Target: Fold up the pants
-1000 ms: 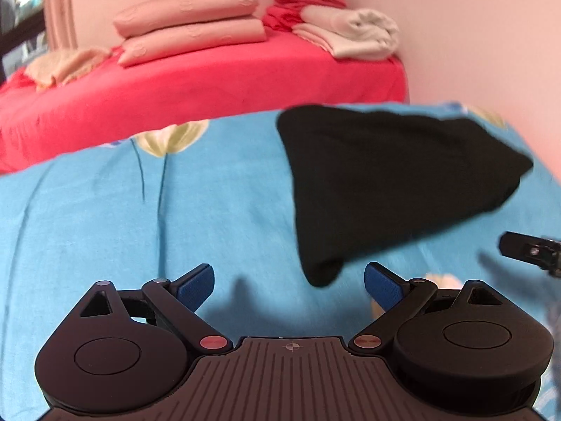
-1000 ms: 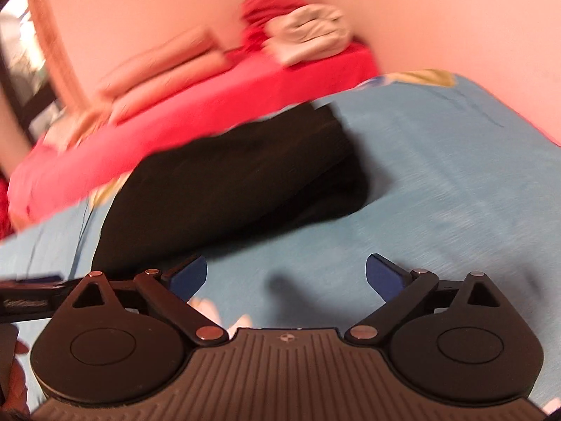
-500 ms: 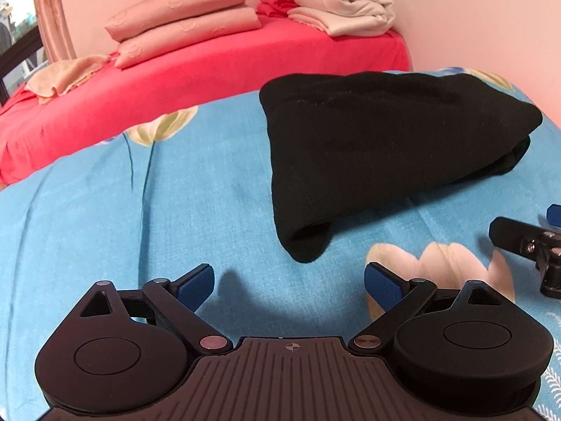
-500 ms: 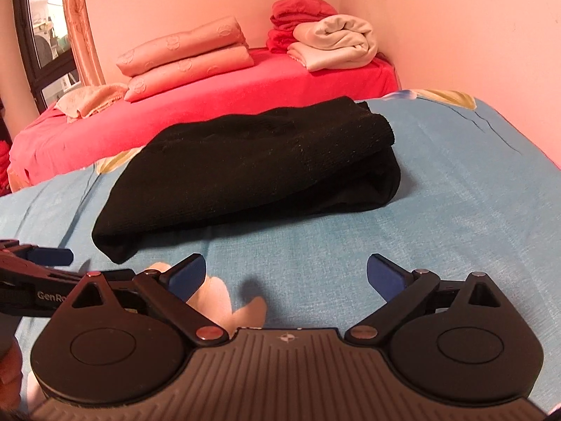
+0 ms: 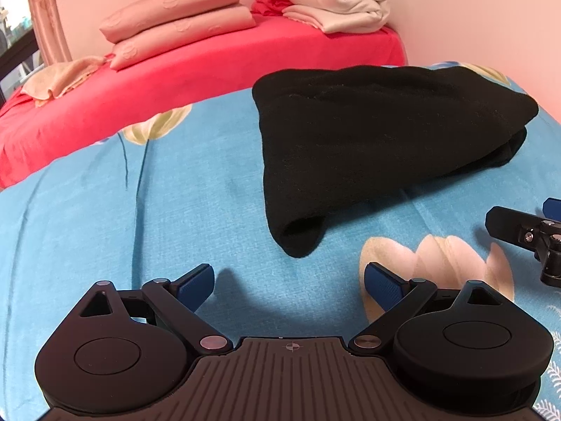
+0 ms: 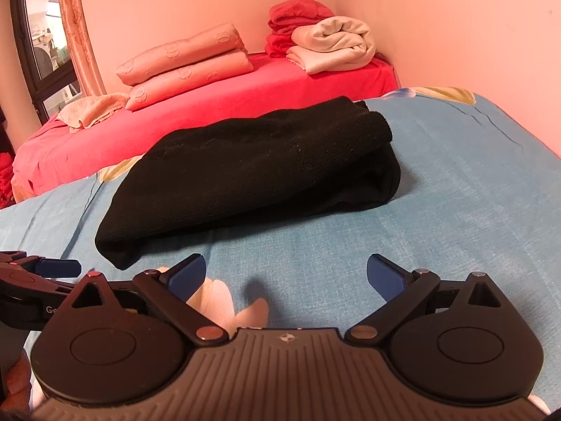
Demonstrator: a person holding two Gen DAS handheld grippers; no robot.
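left hand-held gripper [image 5: 289,286]: jaws apart, empty | pants [image 5: 378,144]: folded on blue bedsheet [image 5: 105,228]

Each claw, left [image 5: 289,286] and right [image 6: 285,277], is matte black with blue-padded fingers [image 5: 196,284], round side housings, silver pivot rivets, a ribbed grey centre plate and a small crosshair mark.

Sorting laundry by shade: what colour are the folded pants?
Black, plain; the pants show best in the right wrist view.
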